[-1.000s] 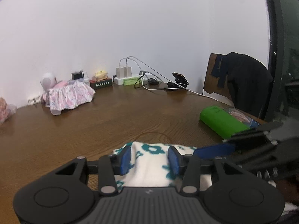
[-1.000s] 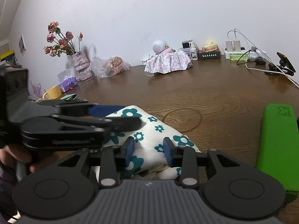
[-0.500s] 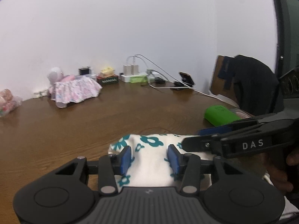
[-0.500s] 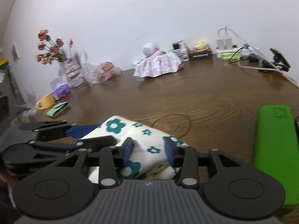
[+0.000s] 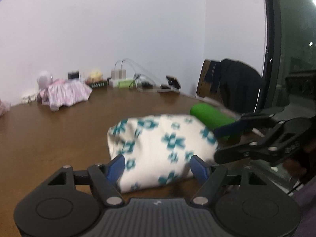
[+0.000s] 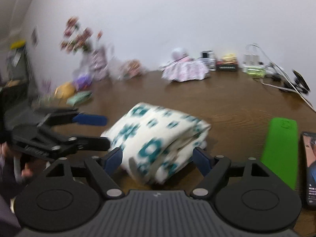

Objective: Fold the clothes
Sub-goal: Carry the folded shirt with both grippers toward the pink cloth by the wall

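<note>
A folded white cloth with teal flowers [image 5: 162, 146] lies on the brown table [image 5: 59, 134]; it also shows in the right wrist view [image 6: 158, 138]. My left gripper [image 5: 161, 166] is open, its jaws wide apart on either side of the cloth's near edge, holding nothing. My right gripper [image 6: 158, 158] is open too, its jaws spread around the near end of the bundle. Each gripper shows in the other's view, the right one [image 5: 227, 138] at the cloth's right side, the left one [image 6: 94, 130] at its left side. Both views are blurred.
A green case [image 6: 280, 148] lies right of the cloth, a phone [image 6: 310, 167] beside it. At the back stand a pink floral cloth [image 6: 185, 71], chargers and cables [image 6: 256, 67], and flowers in a vase [image 6: 85, 39]. A chair with a dark jacket [image 5: 237, 86] stands at the right.
Both grippers have opened from a narrow grip on the cloth to wide open and pulled back a little. The folded cloth now lies free on the table.
</note>
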